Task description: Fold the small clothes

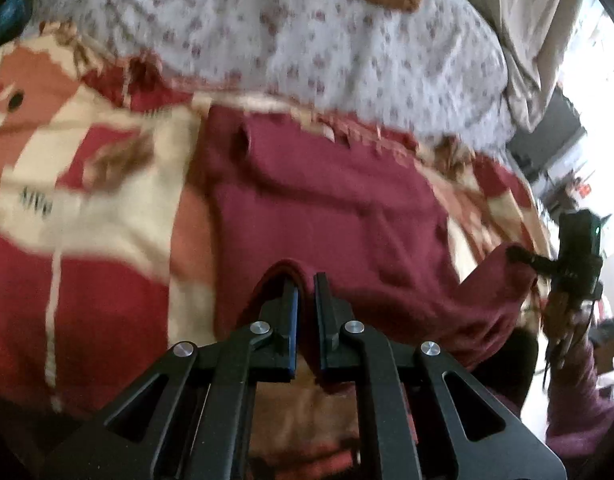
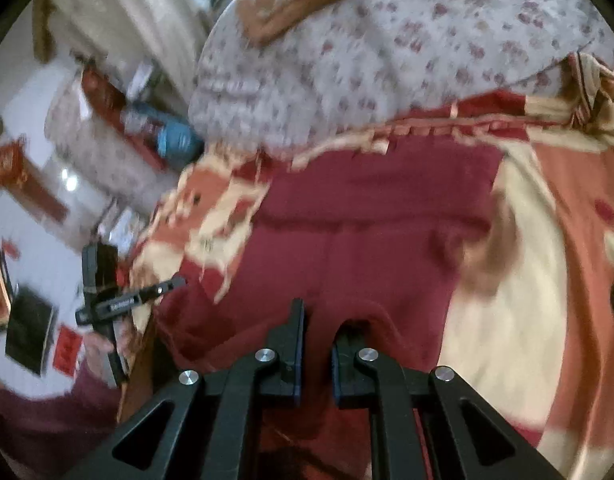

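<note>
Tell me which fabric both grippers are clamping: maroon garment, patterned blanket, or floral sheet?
The plain maroon garment: its near edge sits between both grippers' fingers. The patterned blanket lies underneath; the floral sheet is beyond.

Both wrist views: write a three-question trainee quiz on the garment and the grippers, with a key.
1. True or false: the left gripper is pinching the near edge of the dark red garment.
2. Multiple choice: the garment lies on A) a bare wooden table, B) a red and cream patterned blanket, C) a tiled floor.
3. Fill in: beyond the blanket lies a white sheet printed with small ____.

Key
1. True; the right gripper grips the same edge.
2. B
3. flowers
</note>
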Available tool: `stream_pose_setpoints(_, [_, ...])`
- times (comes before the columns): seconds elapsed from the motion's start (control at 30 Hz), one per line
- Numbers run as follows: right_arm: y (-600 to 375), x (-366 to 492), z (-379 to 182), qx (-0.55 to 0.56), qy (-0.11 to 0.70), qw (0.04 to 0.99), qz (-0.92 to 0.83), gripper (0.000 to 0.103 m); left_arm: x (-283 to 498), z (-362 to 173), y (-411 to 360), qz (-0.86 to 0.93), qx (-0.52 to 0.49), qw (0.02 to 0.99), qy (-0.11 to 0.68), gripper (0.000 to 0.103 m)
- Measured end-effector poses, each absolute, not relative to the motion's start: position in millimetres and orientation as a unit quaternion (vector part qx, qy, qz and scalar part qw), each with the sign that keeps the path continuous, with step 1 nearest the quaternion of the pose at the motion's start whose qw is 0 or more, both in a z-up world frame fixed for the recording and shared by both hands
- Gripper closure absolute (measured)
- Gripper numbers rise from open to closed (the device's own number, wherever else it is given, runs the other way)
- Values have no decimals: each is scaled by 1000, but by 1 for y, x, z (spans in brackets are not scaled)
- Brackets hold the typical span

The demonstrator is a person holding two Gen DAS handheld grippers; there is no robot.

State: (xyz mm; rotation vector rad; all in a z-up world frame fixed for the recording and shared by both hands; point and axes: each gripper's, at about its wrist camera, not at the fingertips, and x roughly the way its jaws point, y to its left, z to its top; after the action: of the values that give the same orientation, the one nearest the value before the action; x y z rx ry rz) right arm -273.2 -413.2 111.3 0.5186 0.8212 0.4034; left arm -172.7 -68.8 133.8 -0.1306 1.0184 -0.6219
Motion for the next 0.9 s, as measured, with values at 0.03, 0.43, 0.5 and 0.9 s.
stream_pose_setpoints(0.03, [-418, -266, 114, 249, 386, 869, 184, 94, -160, 135, -71, -293, -64, 828, 473, 97])
stream_pose_setpoints(0.43, [-470, -127, 94, 284, 386, 872, 99, 94, -14, 115, -105, -232, -97, 854, 455, 97])
stream_pose_setpoints(0.5, [-475, -108, 88, 286, 390, 870, 91, 95, 4, 103, -106, -222, -99, 853, 463, 97])
stream_pose_setpoints(0.9, [-501, -85, 71, 284, 393, 874, 36, 57, 45, 83, -90, -221, -153, 825, 496, 46])
